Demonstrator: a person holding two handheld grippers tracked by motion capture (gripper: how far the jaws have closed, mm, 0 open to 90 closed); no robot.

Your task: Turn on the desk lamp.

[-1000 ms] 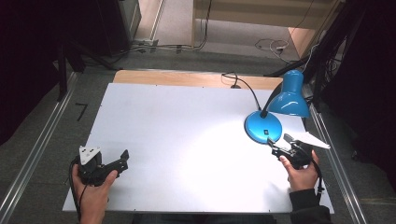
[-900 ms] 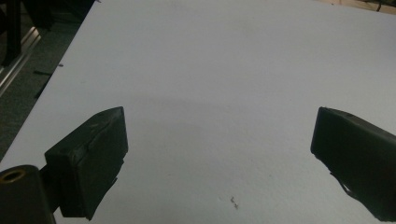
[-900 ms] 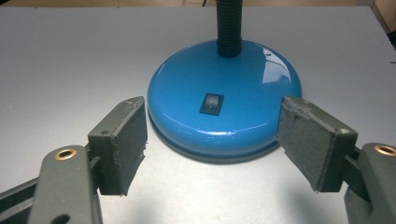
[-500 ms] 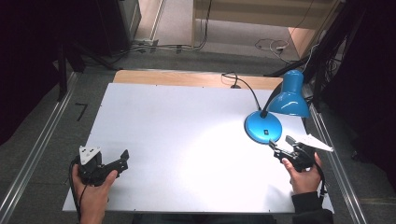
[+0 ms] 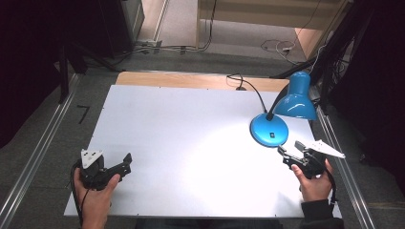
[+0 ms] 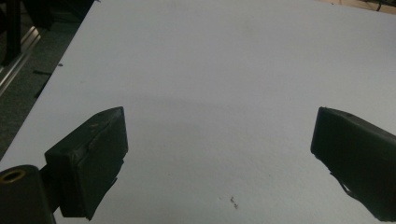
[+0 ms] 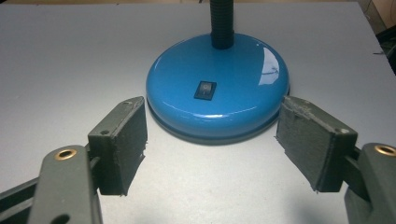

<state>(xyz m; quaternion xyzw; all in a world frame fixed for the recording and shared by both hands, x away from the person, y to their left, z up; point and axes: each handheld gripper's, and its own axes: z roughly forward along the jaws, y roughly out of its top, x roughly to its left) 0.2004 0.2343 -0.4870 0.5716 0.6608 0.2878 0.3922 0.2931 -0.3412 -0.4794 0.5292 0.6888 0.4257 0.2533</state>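
Observation:
A blue desk lamp stands at the right of the white table (image 5: 191, 124), its round base (image 5: 269, 130) on the table and its shade (image 5: 296, 100) bent over to the right. In the right gripper view the base (image 7: 218, 93) carries a small black rocker switch (image 7: 205, 89) and a black neck rising behind it. My right gripper (image 5: 286, 156) is open just in front of the base, jaws spread wide either side of it (image 7: 212, 142) and apart from it. My left gripper (image 5: 125, 163) rests open near the front left corner, with bare table between its jaws (image 6: 219, 135).
The lamp's black cable (image 5: 243, 83) loops off the far edge over a wooden strip (image 5: 191, 78). Metal rails (image 5: 43, 143) run along both sides of the table. Grey carpet and dark curtains surround it. Lamp light falls on the table's middle.
My right gripper has crept a little forward toward the lamp base. The left gripper has stayed where it was.

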